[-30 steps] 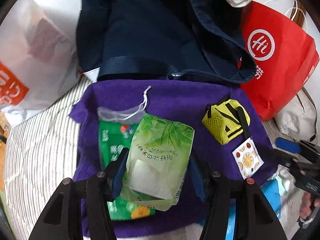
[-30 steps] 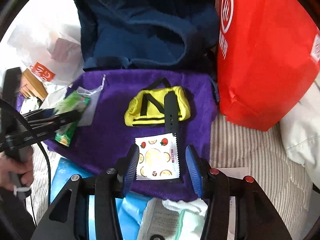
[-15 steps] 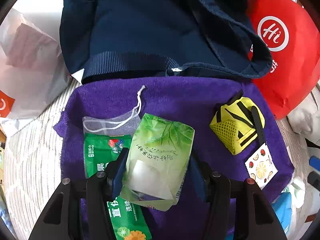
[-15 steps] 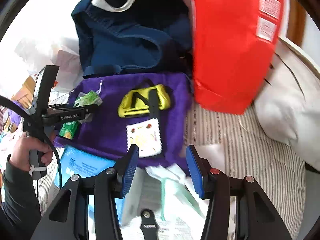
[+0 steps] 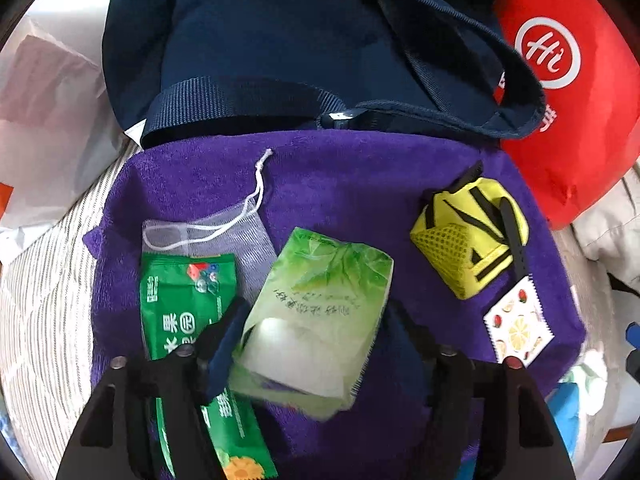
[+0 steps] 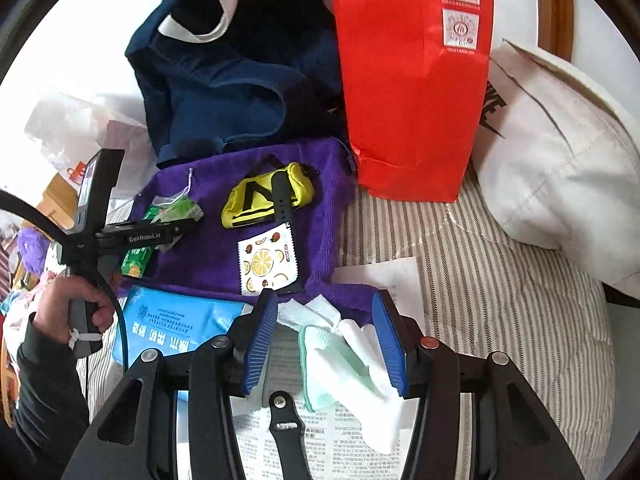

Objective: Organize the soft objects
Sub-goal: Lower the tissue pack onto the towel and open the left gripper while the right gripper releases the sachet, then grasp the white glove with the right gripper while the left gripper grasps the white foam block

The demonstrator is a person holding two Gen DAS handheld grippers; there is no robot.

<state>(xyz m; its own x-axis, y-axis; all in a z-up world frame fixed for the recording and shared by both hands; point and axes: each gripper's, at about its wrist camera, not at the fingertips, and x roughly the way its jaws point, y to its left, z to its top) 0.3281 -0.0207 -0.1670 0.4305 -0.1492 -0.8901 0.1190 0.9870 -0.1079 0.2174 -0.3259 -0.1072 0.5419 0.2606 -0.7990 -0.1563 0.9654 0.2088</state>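
Left gripper (image 5: 308,344): jaws opening, spread to either side of the light green tissue pack (image 5: 316,320); the left pad sits at the pack's edge, the right one stands clear of it, so the pack is no longer clamped.
Light green tissue pack: on the purple towel (image 5: 352,184), near its front edge, overlapping the mesh pouch and lying just beside the dark green packet.
Dark green packet (image 5: 184,304): flat on the towel, at its front left, partly under the left finger.
Mesh drawstring pouch (image 5: 208,236): on the towel behind the green packet, cord trailing toward the towel's back edge.
Right gripper (image 6: 326,340): jaws parted and empty, hovering off the towel's front edge above a white-and-mint cloth (image 6: 344,356).
Blue packet (image 6: 180,320): just in front of the towel, on the striped bedding (image 6: 480,280).
Fruit-print sachet (image 6: 266,262): on the towel's front right part.
Yellow pouch (image 6: 268,196): on the towel behind the sachet, a black strap across it.
Navy bag (image 5: 280,40): touching the towel's back edge.
Red paper bag (image 6: 412,80): upright at the towel's back right corner.
Person's hand (image 6: 72,304): left of the towel, holding the left gripper's handle.
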